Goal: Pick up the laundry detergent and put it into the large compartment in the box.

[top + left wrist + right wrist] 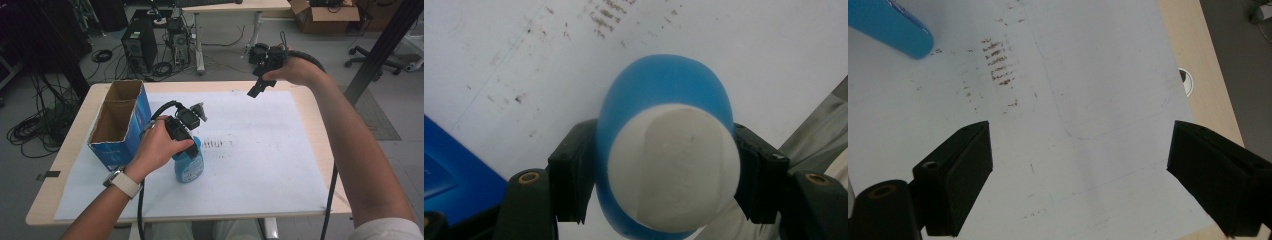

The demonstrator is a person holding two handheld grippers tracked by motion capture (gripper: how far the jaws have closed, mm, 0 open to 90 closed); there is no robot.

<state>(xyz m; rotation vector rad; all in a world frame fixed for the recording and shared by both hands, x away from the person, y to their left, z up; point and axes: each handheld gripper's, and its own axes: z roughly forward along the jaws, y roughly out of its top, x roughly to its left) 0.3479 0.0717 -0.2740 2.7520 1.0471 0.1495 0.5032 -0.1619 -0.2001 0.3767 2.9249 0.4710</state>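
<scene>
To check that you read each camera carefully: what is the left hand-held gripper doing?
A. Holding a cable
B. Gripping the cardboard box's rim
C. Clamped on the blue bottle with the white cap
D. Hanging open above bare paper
C: the left gripper view shows the left hand-held gripper with its jaws pressed against both sides of the blue bottle.

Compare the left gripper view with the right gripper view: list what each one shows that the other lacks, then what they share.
Left gripper view alone: the bottle's white cap clamped between two black jaws, and a corner of the blue box.

Right gripper view alone: jaws wide apart with nothing between them, the tan table edge, and a row of brown marks.

Both: the white sheet and the blue bottle.
</scene>
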